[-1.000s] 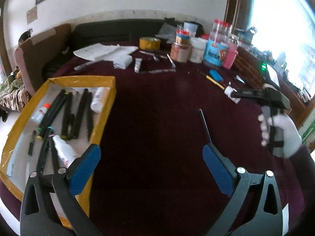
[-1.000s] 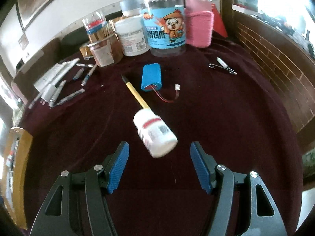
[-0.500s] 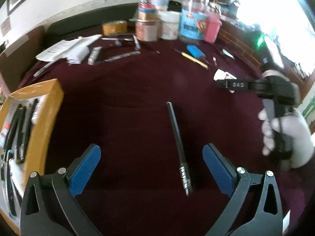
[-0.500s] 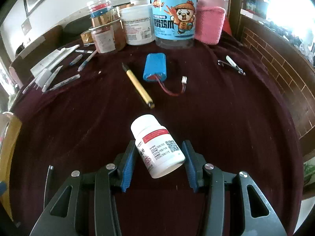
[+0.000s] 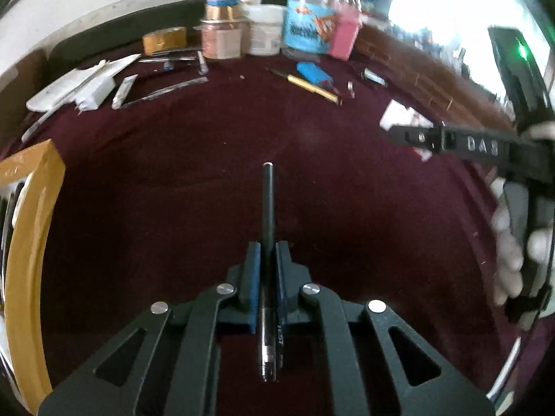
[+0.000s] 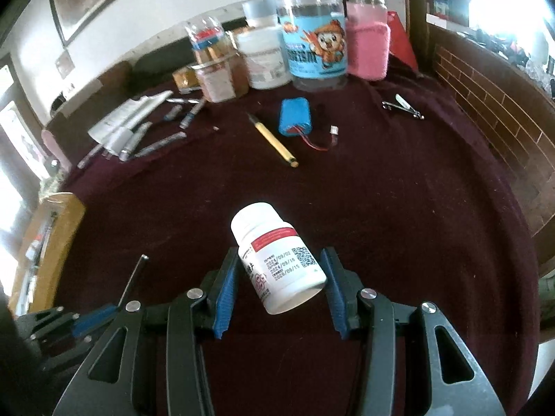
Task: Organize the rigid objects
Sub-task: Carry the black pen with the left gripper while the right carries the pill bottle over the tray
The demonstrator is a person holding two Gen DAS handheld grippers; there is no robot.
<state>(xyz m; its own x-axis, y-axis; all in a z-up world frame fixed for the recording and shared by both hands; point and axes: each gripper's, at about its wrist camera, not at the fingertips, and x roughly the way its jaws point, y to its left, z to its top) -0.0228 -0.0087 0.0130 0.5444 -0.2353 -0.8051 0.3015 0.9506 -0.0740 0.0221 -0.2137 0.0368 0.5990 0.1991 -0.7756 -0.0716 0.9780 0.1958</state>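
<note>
My left gripper point(image 5: 267, 248) is shut on a black pen point(image 5: 267, 204) that points away along the fingers over the dark red cloth. My right gripper point(image 6: 280, 260) is shut on a white pill bottle point(image 6: 277, 256) with a red label stripe, held tilted just above the cloth. The left gripper and its pen point(image 6: 133, 277) also show at the lower left of the right wrist view. The right gripper point(image 5: 409, 135) with the white bottle point(image 5: 395, 118) shows at the right of the left wrist view.
A yellow tray point(image 5: 31, 215) with pens stands at the left. On the cloth lie a yellow pen point(image 6: 275, 142), a blue battery pack point(image 6: 295, 118), nail clippers point(image 6: 402, 107) and several markers point(image 6: 156, 142). Jars point(image 6: 312, 45) stand at the back. A brick ledge point(image 6: 492, 114) borders the right.
My left gripper has closed on the black pen. My right gripper stays shut on the white bottle and has lifted it a little toward the left.
</note>
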